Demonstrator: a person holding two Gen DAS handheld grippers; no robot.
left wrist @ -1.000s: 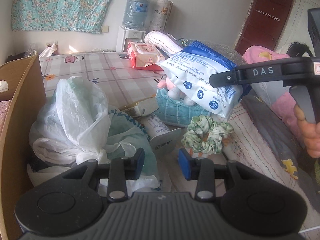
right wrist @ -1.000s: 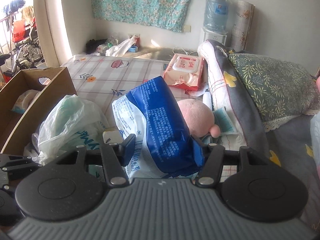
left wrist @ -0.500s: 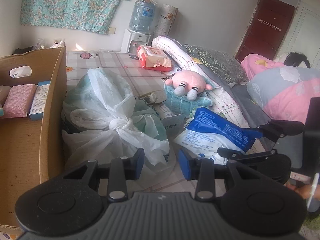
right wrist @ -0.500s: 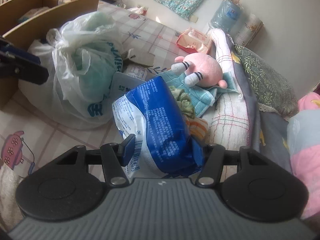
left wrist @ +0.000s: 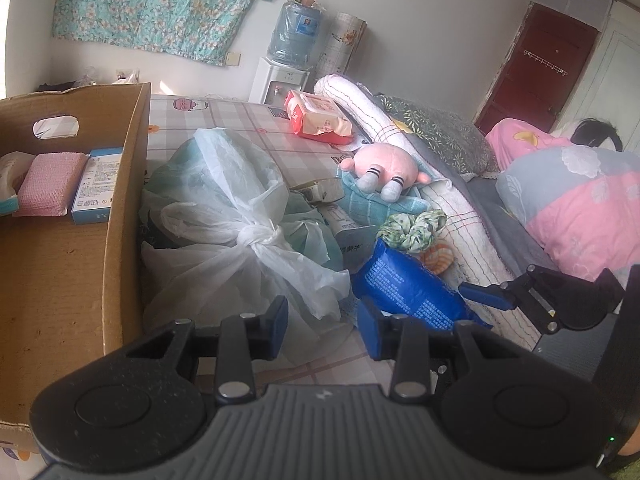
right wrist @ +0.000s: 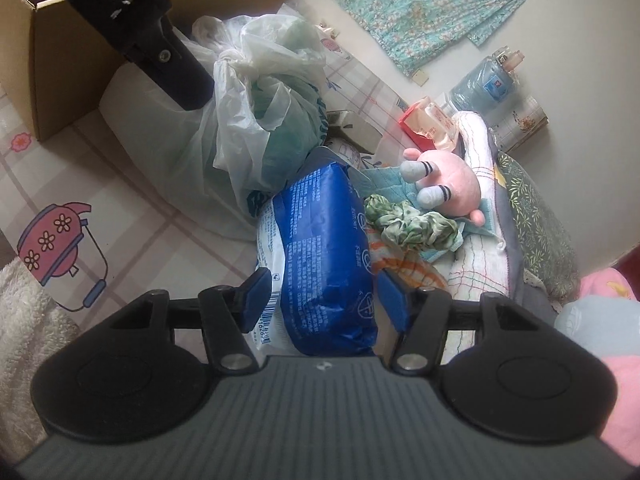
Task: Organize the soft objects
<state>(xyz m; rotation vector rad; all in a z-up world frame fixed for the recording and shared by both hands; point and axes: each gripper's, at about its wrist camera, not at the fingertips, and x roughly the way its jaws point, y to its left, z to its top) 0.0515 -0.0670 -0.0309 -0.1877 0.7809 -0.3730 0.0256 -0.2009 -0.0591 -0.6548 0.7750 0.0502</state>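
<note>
A blue and white soft pack [right wrist: 324, 248] is clamped between the pads of my right gripper [right wrist: 324, 298], low over the checked mat beside a tied white plastic bag [right wrist: 260, 112]. In the left wrist view the same pack [left wrist: 404, 288] sits just right of my left gripper [left wrist: 322, 324], which stands open over the mat with nothing between its fingers. Beyond the pack lie a green floral scrunchie [right wrist: 408, 220], an orange striped item [right wrist: 416, 268], and a pink plush toy [right wrist: 452, 188] on a teal towel [left wrist: 404, 204].
An open cardboard box [left wrist: 120, 200] stands at the left, with a pink pad [left wrist: 50, 184] and a blue carton [left wrist: 98, 184] inside. A red wipes pack [left wrist: 320, 118] lies further back. Rolled bedding [left wrist: 440, 208] and pillows line the right side.
My right gripper has come down and rolled, carrying the blue pack from up high to beside the plastic bag. The left gripper's view has swung left, and the cardboard box's inside now shows.
</note>
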